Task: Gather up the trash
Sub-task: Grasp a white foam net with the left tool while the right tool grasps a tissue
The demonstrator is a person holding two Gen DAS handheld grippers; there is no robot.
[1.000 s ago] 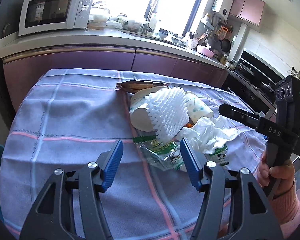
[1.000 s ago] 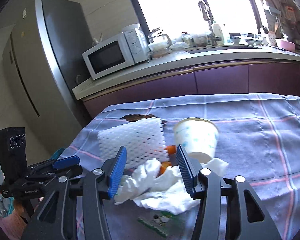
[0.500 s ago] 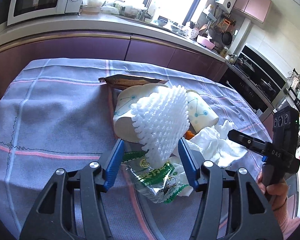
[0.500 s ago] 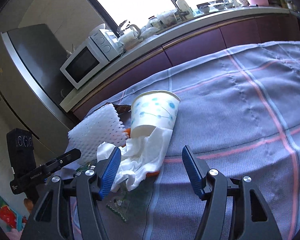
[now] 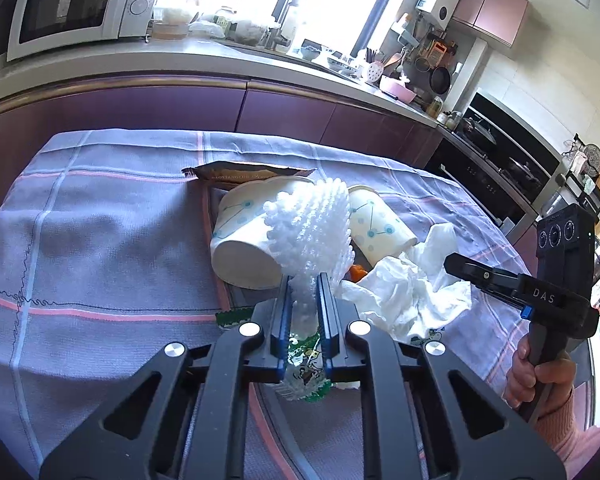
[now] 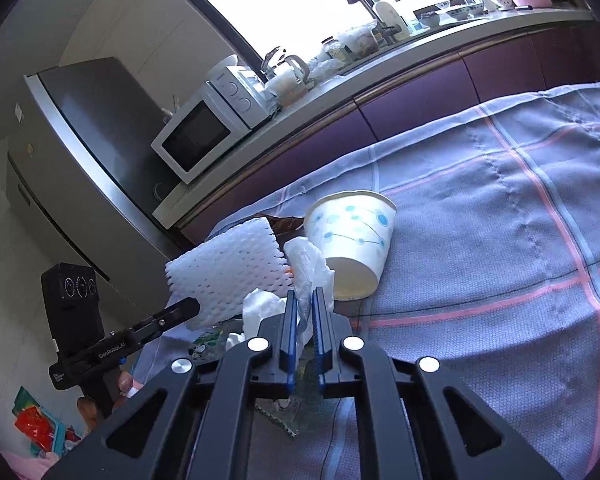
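Here the left gripper (image 5: 303, 280) has its fingers clamped on foam net (image 5: 312, 232); the right gripper (image 6: 303, 294) pinches tissue (image 6: 310, 268). Cups (image 5: 244, 236) crowd just beyond, on the bench (image 5: 100, 248).

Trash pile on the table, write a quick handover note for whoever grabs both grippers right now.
Left gripper: shut on the white foam net.
Right gripper: shut on the crumpled tissue.
On the tablecloth: two paper cups on their sides, a green wrapper, a brown packet, an orange scrap.
Done: both pieces gripped.
Left: carry them off, then collect the rest. No bin is in view.
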